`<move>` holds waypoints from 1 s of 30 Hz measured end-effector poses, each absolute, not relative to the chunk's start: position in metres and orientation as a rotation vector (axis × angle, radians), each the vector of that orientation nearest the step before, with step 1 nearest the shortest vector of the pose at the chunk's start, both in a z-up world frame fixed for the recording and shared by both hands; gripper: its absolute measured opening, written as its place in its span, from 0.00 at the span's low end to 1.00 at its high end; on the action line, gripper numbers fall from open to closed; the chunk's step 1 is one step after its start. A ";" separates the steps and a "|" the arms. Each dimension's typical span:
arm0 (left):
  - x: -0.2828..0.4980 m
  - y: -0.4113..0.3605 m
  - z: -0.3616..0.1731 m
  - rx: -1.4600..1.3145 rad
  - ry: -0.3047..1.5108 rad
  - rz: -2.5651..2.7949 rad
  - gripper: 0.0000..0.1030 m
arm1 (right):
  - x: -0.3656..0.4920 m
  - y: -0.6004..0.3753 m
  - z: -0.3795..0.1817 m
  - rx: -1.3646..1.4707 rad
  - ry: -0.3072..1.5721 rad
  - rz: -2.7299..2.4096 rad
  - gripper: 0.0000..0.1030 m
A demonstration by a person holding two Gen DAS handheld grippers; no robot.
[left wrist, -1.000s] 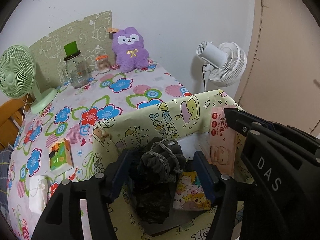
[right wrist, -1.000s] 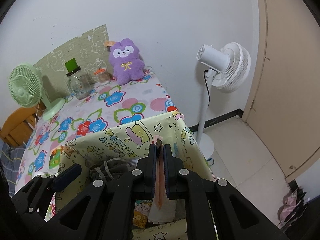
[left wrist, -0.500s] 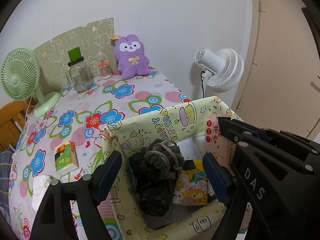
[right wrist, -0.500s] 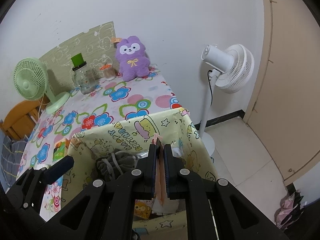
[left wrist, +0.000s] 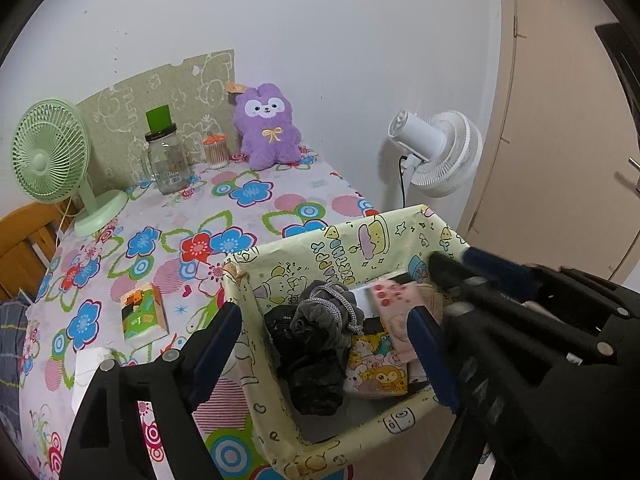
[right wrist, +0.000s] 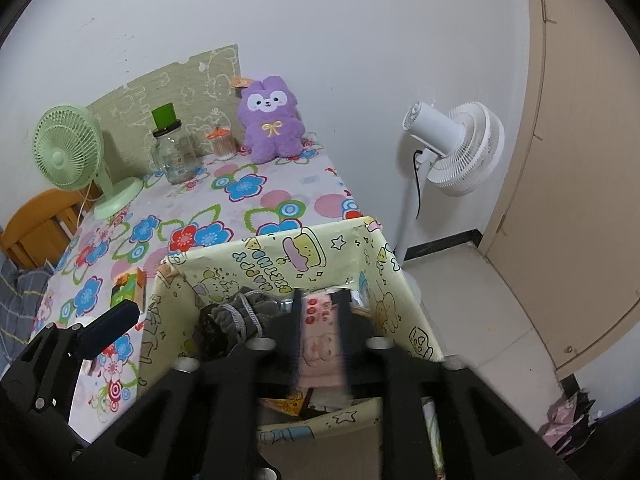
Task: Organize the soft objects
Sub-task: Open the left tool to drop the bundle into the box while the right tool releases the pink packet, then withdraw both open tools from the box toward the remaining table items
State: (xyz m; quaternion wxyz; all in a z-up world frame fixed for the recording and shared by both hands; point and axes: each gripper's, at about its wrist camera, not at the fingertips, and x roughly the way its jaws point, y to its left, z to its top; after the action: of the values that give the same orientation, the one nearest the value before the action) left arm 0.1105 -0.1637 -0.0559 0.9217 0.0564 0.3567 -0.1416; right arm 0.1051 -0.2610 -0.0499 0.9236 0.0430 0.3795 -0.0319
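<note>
A yellow cartoon-print box (left wrist: 344, 240) (right wrist: 280, 254) stands at the table's near right corner. Inside lie a dark grey drawstring pouch (left wrist: 326, 314) (right wrist: 244, 312), a black bag (left wrist: 312, 376), a cartoon tissue pack (left wrist: 376, 372) and a pink packet (left wrist: 396, 304) (right wrist: 320, 336). My left gripper (left wrist: 324, 344) is open and empty above the box. My right gripper (right wrist: 320, 320) is open over the box's right side, with the pink packet lying loose between its fingers. A purple plush rabbit (left wrist: 268, 128) (right wrist: 272, 120) sits at the table's far edge.
On the flowered tablecloth (left wrist: 172, 240) stand a green desk fan (left wrist: 52, 160), a glass jar (left wrist: 166, 160) and a small cotton-swab jar (left wrist: 216, 152). A green-orange tissue pack (left wrist: 142, 316) lies left of the box. A white floor fan (right wrist: 452, 148) stands right of the table.
My right gripper has opened and let go of the pink packet, which now lies in the box. My left gripper has pulled back and up from the grey pouch.
</note>
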 end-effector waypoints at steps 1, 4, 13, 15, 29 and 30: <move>0.109 -0.163 -0.054 0.112 0.728 -0.292 0.84 | 0.103 -0.261 -0.048 0.095 0.765 -0.067 0.65; 0.107 -0.158 -0.051 0.106 0.719 -0.289 0.85 | 0.089 -0.260 -0.037 0.121 0.665 -0.083 0.77; 0.092 -0.137 -0.034 0.081 0.670 -0.275 0.92 | 0.079 -0.238 -0.022 0.086 0.646 -0.051 0.80; 0.088 -0.131 -0.030 0.080 0.653 -0.263 0.94 | 0.076 -0.233 -0.019 0.086 0.641 -0.043 0.85; 0.059 -0.084 -0.009 0.058 0.584 -0.211 1.00 | 0.049 -0.187 0.004 0.066 0.568 0.009 0.99; 0.057 -0.080 -0.008 0.054 0.580 -0.206 1.00 | 0.047 -0.182 0.006 0.065 0.562 0.012 1.00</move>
State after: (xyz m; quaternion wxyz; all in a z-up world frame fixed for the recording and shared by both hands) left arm 0.0571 -0.0797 -0.0080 0.9527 0.0265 0.2854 -0.1014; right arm 0.0467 -0.1823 0.0062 0.9602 0.0319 0.2774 0.0060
